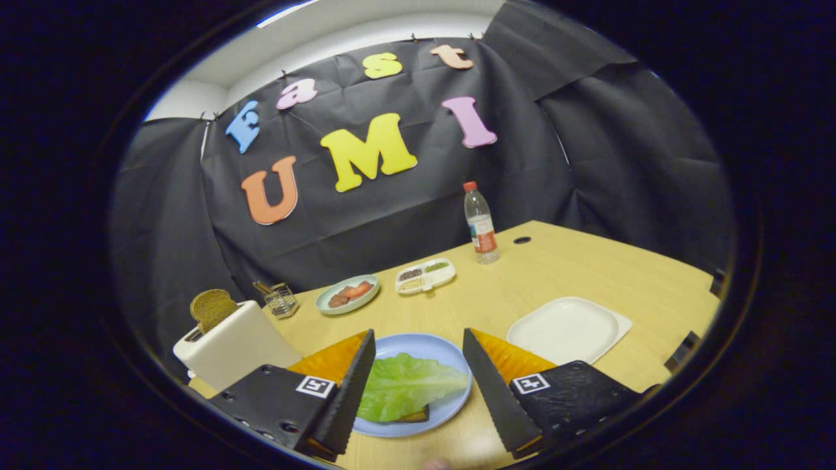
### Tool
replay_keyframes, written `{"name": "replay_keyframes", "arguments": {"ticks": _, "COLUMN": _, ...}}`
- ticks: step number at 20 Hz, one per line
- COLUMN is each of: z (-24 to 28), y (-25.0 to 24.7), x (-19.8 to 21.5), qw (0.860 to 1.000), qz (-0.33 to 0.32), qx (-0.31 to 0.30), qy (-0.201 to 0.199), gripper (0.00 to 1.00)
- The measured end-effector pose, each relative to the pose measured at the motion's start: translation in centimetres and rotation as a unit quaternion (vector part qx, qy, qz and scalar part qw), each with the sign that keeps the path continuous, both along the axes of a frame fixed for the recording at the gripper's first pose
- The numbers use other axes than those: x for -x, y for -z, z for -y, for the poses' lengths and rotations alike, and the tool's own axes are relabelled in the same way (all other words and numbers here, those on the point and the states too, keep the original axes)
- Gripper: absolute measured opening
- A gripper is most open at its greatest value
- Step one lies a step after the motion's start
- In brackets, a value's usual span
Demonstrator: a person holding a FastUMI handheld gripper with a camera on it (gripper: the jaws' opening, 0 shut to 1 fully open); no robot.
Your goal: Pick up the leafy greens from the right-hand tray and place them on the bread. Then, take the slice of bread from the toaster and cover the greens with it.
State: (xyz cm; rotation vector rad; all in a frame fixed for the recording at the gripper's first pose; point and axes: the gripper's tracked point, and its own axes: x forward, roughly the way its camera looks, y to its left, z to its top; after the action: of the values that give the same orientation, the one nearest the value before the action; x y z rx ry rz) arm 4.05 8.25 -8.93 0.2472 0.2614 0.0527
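A green lettuce leaf (401,386) lies on a slice of bread (416,415) whose corner peeks out beneath it, both on a blue plate (450,358). My gripper (418,344) hovers over this plate, open, its fingers (356,385) standing either side of the leaf with nothing held. To the left of the fingers stands a white toaster (234,349) with a brown bread slice (212,308) sticking up from its slot. To the right of the fingers lies a white tray (567,329), bare.
Beyond the plate sit a pale green dish of red food (347,294), a white divided snack box (426,275), a small wire holder (281,299) and a water bottle (481,224). The wooden table (601,274) has a cable hole (522,240) near the bottle.
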Motion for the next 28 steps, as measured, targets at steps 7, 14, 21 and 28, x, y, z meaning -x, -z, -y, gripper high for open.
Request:
{"name": "replay_keyframes", "arguments": {"ticks": 7, "z": -8.0, "y": -8.1, "x": 1.5, "qw": 0.996, "qz": 0.069, "qx": 0.046, "qy": -0.034, "gripper": 0.96}}
{"name": "replay_keyframes", "arguments": {"ticks": 14, "z": -19.4, "y": -8.5, "x": 1.4, "qw": 0.993, "qz": 0.068, "qx": 0.036, "qy": -0.089, "gripper": 0.95}}
{"name": "replay_keyframes", "arguments": {"ticks": 21, "z": -28.6, "y": -4.3, "x": 0.1, "qw": 0.99, "qz": 0.011, "qx": 0.063, "qy": -0.125, "gripper": 0.95}}
{"name": "replay_keyframes", "arguments": {"ticks": 28, "z": -30.3, "y": -1.3, "x": -2.1, "qw": 0.989, "qz": -0.02, "qx": 0.099, "qy": -0.107, "gripper": 0.63}}
